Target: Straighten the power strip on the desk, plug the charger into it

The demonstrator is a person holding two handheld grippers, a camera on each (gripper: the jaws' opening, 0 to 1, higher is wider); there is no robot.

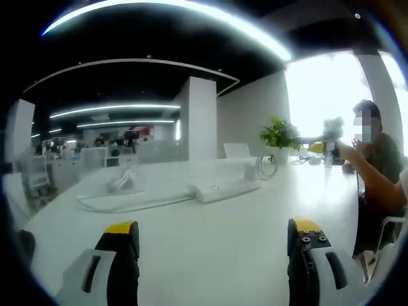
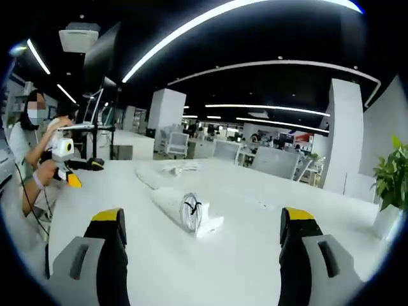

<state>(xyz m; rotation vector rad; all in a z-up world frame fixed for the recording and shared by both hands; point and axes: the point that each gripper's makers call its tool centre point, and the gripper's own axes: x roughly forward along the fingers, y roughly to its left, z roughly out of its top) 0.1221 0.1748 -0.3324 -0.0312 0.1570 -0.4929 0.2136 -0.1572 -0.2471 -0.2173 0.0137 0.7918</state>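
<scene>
Both the left gripper [image 1: 213, 239] and right gripper [image 2: 203, 228] hover released and empty over the white desk [image 1: 210, 255], lining up on the power strip [image 1: 226, 187] lying askew mid-desk, what is probably the charger [image 1: 121, 182] resting nearby, cord coiled [image 2: 190, 212].

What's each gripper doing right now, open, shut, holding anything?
Left gripper: open, holding nothing, above the desk short of the power strip.
Right gripper: open, holding nothing.
</scene>
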